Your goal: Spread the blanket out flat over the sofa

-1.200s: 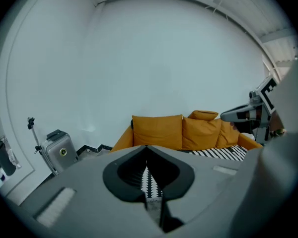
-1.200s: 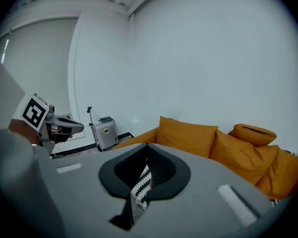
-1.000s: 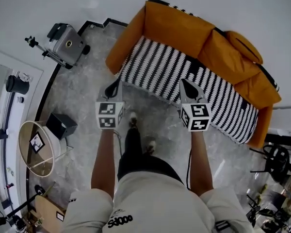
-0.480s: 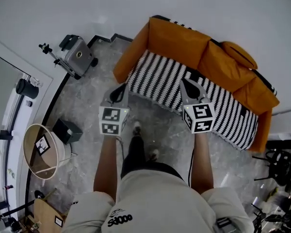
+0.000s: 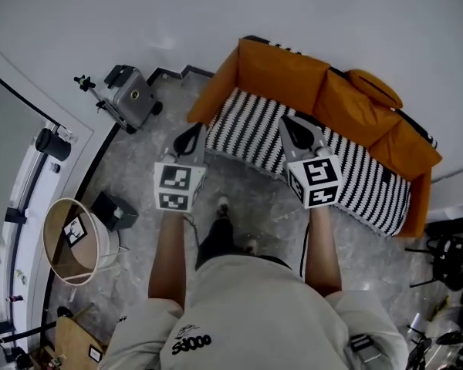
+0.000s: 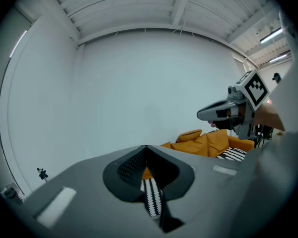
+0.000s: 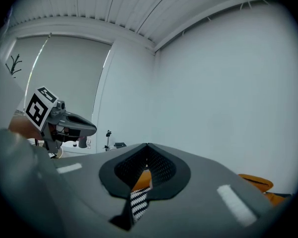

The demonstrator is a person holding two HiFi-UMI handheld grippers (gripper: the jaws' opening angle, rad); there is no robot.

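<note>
Here, shirt print (image 5: pixel 190 348) perhaps "sd000", jaws gripping blanket (image 5: pixel 247 129)

The person holds the left arm (image 5: pixel 168 257) and the right arm (image 5: pixel 322 249) straight out in front, side by side. The left gripper (image 5: pixel 191 136) and the right gripper (image 5: pixel 294 129) point forward and a little down. Both pairs of jaws are squeezed tight together.

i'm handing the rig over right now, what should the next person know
Grippers: left hand-held gripper shut, nothing clamped; right hand-held gripper shut, nothing clamped. Both hover over the seat's front edge.
Things: the striped blanket lies flat along the seat of the orange sofa, front edge hanging over.
Done: the spread looks complete.
Left: probably only a check for wrinkles.
</note>
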